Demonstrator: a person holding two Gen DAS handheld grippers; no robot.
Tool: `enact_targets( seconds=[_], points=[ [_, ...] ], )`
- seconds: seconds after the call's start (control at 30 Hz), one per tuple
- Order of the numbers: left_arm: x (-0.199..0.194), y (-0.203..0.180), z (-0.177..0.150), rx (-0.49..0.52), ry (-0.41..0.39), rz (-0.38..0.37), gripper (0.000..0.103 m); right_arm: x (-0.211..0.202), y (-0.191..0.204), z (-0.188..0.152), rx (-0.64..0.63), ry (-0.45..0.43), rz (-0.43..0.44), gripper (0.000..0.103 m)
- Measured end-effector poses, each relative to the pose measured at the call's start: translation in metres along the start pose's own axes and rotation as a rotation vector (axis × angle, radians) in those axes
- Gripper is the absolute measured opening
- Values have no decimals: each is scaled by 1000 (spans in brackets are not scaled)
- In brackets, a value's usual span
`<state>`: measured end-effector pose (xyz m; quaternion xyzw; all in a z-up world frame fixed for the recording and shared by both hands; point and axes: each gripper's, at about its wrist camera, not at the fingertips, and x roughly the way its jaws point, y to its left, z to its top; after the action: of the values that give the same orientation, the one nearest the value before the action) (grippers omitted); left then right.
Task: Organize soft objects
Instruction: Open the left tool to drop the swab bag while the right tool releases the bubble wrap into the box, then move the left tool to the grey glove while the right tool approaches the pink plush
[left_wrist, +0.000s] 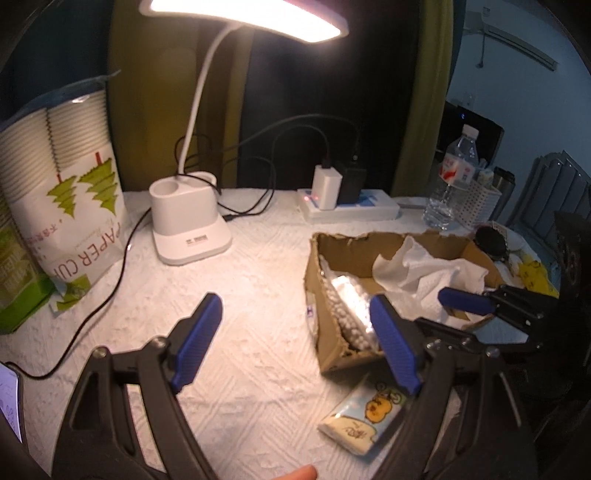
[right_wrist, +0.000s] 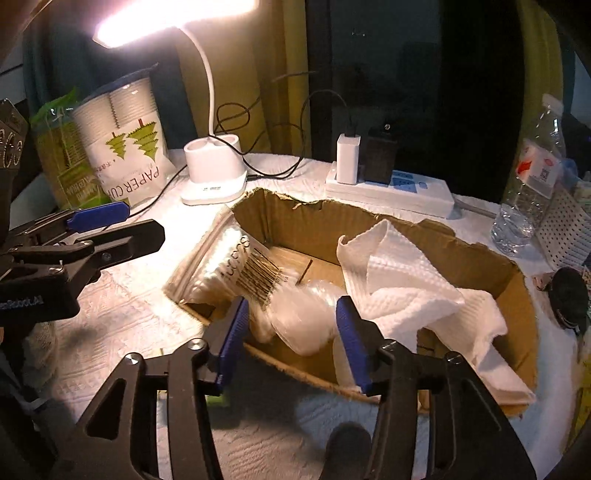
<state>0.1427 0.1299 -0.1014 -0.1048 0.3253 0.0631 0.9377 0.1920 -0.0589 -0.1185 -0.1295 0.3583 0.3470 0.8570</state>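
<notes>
**Ana:** Over the table, the left gripper (left_wrist: 295, 343) has its jaws wide apart. It holds nothing.

**Ben:** And the right gripper (right_wrist: 291, 339)?

**Ana:** It hangs over the near edge of the box (right_wrist: 517, 295). Its jaws are apart too, and nothing is pinched. A clear plastic wrap (right_wrist: 306, 317) shows between them, but I can't tell if they touch it.

**Ben:** So what is in the box?

**Ana:** A bag of cotton swabs (right_wrist: 221, 258) leans on the box's left wall, sticking out over the rim. The white paper towel (right_wrist: 406, 291) lies at the right side, and the wrap is in the middle.

**Ben:** What is left outside?

**Ana:** A small tissue pack (left_wrist: 364, 419) lies on the table, just beside the box's near corner, under the left gripper's right finger.

**Ben:** Then we are nearly done?

**Ana:** I think so. Most soft things are in. The pack still needs to go in.
</notes>
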Motion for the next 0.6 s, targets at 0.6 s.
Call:
enact_targets(
  seconds=[0.6],
  points=[
    [-28, -24, -24, 40, 5, -58, 83, -64, 9, -25, 10, -50, -84, 53]
  ],
)
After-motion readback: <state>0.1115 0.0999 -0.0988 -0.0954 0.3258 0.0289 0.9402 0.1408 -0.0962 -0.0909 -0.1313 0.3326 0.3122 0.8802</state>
